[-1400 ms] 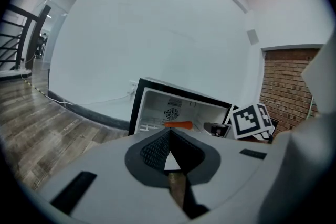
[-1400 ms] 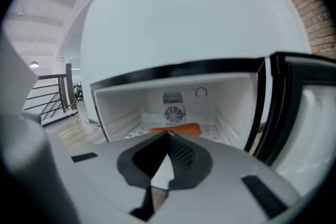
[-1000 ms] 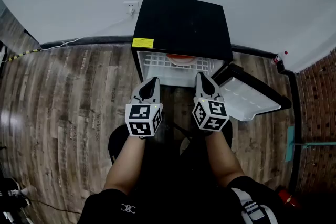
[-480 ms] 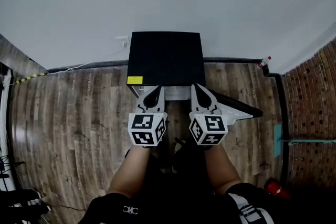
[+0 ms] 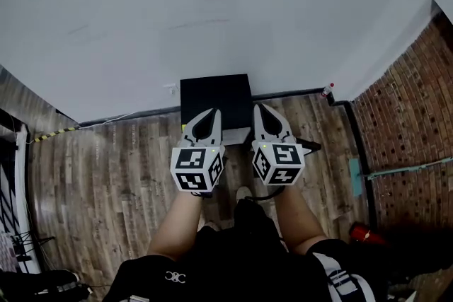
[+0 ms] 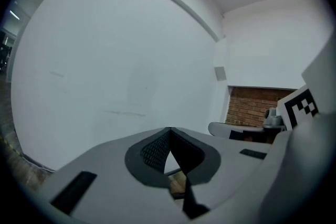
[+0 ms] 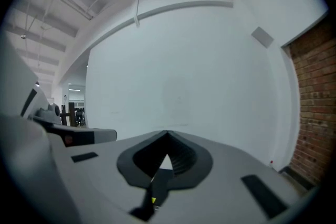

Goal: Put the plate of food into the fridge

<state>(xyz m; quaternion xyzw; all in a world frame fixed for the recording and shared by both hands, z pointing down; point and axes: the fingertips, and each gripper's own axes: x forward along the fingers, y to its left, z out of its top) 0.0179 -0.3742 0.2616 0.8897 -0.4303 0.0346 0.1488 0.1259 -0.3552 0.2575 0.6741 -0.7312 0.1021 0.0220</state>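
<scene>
In the head view the small black fridge (image 5: pixel 216 95) stands far below against the white wall. Its open door (image 5: pixel 309 146) shows only as a sliver beside the right gripper. The inside of the fridge and the plate of food are hidden behind the grippers. My left gripper (image 5: pixel 211 112) and right gripper (image 5: pixel 257 107) are held side by side high over the fridge front, both shut with nothing between the jaws. In the left gripper view the left gripper (image 6: pixel 169 128) points at the white wall, and so does the right gripper (image 7: pixel 168 134) in the right gripper view.
Wooden floor (image 5: pixel 106 173) spreads around the fridge. A brick wall (image 5: pixel 403 117) runs along the right, with a small bottle (image 5: pixel 326 90) at its corner and a red object (image 5: pixel 359 232) near it. A wall socket (image 5: pixel 170 89) and a cable (image 5: pixel 49 132) are left of the fridge.
Both grippers and the head camera have risen a lot, so the fridge looks much smaller. The shelf with the orange plate, visible one second ago, is now hidden.
</scene>
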